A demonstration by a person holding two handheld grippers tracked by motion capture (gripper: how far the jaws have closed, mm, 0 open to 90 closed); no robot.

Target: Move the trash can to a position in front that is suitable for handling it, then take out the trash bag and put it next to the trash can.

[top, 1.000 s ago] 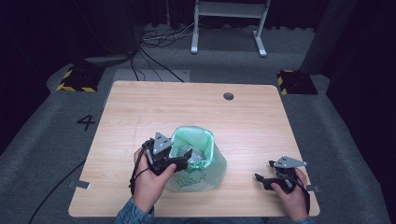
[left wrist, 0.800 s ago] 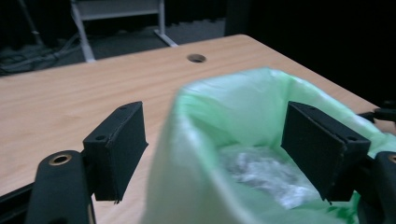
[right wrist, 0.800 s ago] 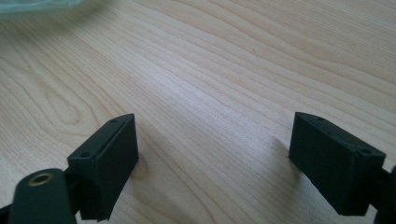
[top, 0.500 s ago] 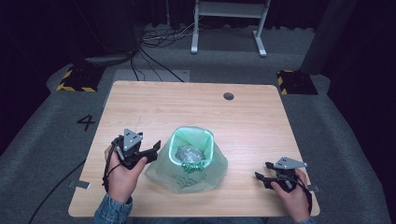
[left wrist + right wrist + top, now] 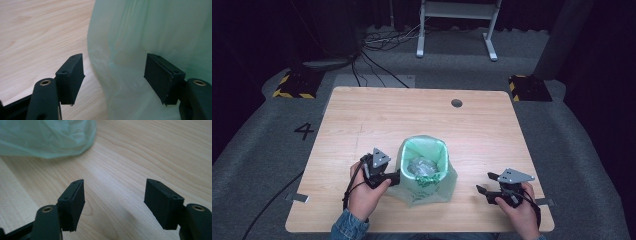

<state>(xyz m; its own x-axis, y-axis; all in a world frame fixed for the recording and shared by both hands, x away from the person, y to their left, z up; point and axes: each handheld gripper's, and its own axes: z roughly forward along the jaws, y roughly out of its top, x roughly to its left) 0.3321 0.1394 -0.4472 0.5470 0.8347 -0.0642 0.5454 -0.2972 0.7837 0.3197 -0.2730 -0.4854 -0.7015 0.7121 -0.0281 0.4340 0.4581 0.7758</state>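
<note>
Left claw (image 5: 396, 176) at the green bag's (image 5: 424, 172) side, jaws spread.
Its jaws have just been closing, with bag film between them but unpinched. Right claw (image 5: 484, 187) hovers spread over bare wooden surface (image 5: 412, 115), well apart from the bag, which stands open near the surface's front edge.

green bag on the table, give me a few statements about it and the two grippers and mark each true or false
1. The green bag stands open-topped on the wooden table. True.
2. The right gripper is clamped on the bag. False: its jaws stand open over bare wood, apart from the bag.
3. The left gripper has the bag's side between its open jaws. True; its jaws have just been closing.
4. The bag is empty. False: crumpled stuff lies inside.
5. A small dark round hole sits near the table's far edge. True.
</note>
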